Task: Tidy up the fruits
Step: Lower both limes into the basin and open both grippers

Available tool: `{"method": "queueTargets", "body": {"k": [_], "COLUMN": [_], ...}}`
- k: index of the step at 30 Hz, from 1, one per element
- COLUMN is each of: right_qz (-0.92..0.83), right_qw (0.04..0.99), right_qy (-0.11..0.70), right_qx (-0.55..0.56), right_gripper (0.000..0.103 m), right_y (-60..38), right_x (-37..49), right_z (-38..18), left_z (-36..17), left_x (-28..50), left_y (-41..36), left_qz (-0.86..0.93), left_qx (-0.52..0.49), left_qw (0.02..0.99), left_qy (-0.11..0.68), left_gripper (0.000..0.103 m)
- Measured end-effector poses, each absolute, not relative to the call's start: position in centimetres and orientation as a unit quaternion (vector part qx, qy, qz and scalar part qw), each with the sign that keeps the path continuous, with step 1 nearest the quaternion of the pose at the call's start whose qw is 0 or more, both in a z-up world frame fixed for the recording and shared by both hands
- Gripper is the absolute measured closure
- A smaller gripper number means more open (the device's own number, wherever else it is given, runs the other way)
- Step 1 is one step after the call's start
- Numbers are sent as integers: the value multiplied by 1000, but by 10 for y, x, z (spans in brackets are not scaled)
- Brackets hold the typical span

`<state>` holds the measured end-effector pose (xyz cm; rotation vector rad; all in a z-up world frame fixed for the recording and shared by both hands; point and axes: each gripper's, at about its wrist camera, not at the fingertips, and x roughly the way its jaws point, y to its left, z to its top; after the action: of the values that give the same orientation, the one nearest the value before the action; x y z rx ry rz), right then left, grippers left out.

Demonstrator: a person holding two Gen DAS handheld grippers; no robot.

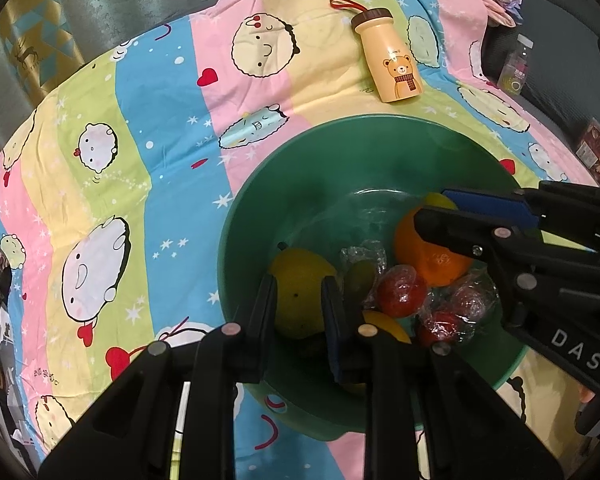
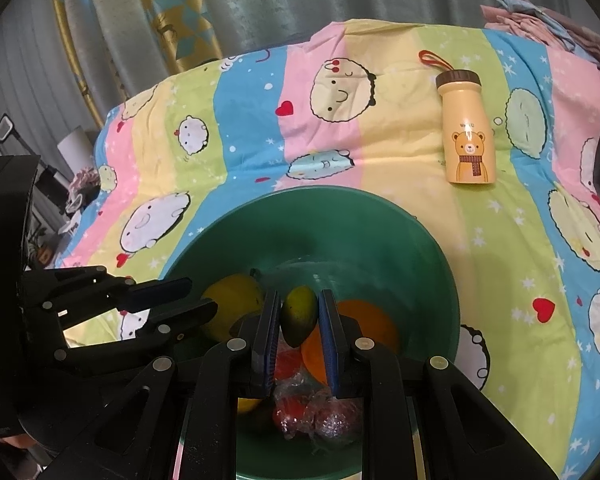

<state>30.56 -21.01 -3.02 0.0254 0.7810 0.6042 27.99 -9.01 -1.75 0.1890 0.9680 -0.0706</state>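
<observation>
Item: small green-yellow fruit (image 2: 299,316), firm, smooth, likely slippery; I grip mid-body in right gripper (image 2: 299,344). Left gripper (image 1: 299,320) closed empty over green bowl (image 1: 260,200).

White capitals "DAS" stand on the black body of the right gripper (image 1: 440,204) — the only lettering that reads clearly. The yellow bear bottle (image 1: 388,56) carries a small line of print above the bear, too small to read — likewise the labels at the right edge.
</observation>
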Motion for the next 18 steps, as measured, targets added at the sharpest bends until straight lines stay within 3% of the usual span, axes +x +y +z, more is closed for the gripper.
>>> {"method": "queueTargets", "body": {"k": [18], "right_qz": [283], "right_qw": [884], "right_qy": [371], "right_qx": [18], "right_gripper": [82], "right_y": [-213], "right_x": [304], "right_z": [-28], "left_z": [-17], "left_x": [279], "left_y": [-91], "left_qz": [-34], "left_qx": [90], "left_qw": [880], "left_qy": [464], "left_gripper": [79]}}
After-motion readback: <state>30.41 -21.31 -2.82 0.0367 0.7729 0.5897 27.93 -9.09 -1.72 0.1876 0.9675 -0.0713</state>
